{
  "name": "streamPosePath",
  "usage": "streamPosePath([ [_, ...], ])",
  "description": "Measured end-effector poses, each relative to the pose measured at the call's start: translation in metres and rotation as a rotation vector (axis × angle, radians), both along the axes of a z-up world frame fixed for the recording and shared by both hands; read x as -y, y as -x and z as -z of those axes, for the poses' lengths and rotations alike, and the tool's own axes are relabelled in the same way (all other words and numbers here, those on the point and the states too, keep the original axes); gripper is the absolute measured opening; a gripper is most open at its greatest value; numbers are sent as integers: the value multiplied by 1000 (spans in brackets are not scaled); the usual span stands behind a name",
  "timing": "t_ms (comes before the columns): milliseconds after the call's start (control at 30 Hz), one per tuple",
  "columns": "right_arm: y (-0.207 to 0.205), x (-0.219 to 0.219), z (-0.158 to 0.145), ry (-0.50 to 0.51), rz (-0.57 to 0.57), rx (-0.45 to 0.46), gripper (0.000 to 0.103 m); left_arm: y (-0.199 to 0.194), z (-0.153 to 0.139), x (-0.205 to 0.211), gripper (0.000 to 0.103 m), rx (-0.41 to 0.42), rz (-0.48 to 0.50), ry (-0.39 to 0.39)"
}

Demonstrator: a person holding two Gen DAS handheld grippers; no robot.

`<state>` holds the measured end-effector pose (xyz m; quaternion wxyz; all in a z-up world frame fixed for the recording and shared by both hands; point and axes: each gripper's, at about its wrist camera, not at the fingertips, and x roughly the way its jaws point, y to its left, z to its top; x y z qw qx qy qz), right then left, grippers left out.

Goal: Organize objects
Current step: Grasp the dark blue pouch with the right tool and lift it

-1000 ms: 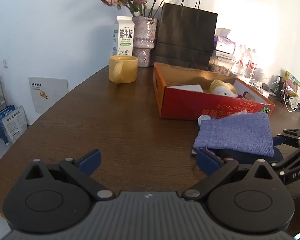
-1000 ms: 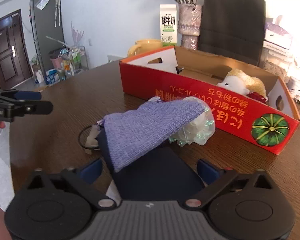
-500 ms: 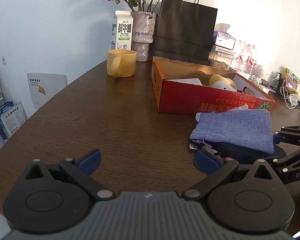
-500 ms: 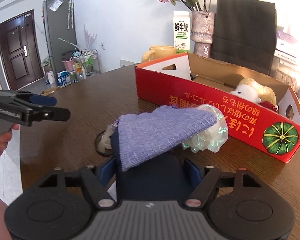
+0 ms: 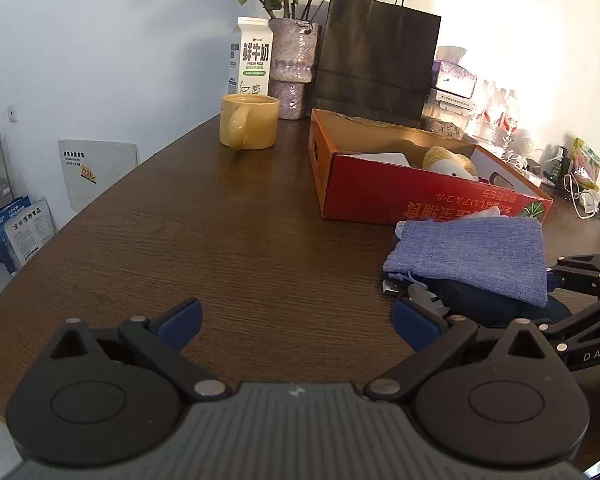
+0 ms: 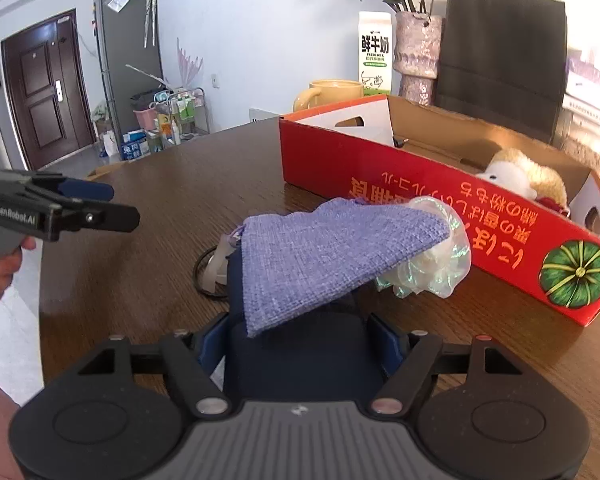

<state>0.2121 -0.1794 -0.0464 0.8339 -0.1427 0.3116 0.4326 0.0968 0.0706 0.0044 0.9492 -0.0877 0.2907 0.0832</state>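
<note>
1. Right gripper (image 6: 302,340) is clamping the dark navy object (image 6: 300,356), pads pressing both its sides; the jaws have just been closing.
2. Lilac pouch (image 6: 320,256) is lying across that object, just before the red box (image 6: 420,204).
3. Left gripper (image 5: 296,318) is hanging spread wide over bare table (image 5: 220,240), holding nothing.

Pale blue wall (image 5: 100,60), dark door (image 6: 46,88) (closed), grey fridge (image 6: 128,52)

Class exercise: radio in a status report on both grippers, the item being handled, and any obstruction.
Right gripper just closed on dark blue case. Left gripper open, empty. Purple pouch lying on the case. Red box beyond, path unobstructed.
</note>
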Motion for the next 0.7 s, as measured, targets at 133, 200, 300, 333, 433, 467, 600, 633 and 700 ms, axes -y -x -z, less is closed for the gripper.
streamPosePath([
  [133, 10, 4, -9, -21, 16, 45, 64, 1, -1, 0, 103, 4, 1, 2],
  [200, 16, 7, -17, -30, 21, 64, 63, 0, 0, 0, 103, 2, 2, 4],
  [300, 24, 15, -26, -50, 35, 77, 63, -1, 1, 1, 103, -2, 7, 9],
  [333, 25, 18, -29, -53, 45, 85, 63, -2, 2, 1, 103, -3, 10, 11],
  [433, 32, 27, -33, -58, 72, 94, 63, -2, 3, 3, 103, -6, 17, 14],
  [467, 35, 30, -34, -59, 80, 95, 63, -2, 3, 4, 103, -6, 19, 15],
  [600, 47, 43, -39, -87, 100, 106, 63, -3, 3, 6, 103, -5, 22, 17],
  [633, 50, 44, -42, -96, 99, 111, 63, -3, 2, 7, 103, -4, 24, 18],
  [700, 56, 45, -46, -116, 96, 124, 63, -2, 1, 9, 103, 0, 28, 19],
])
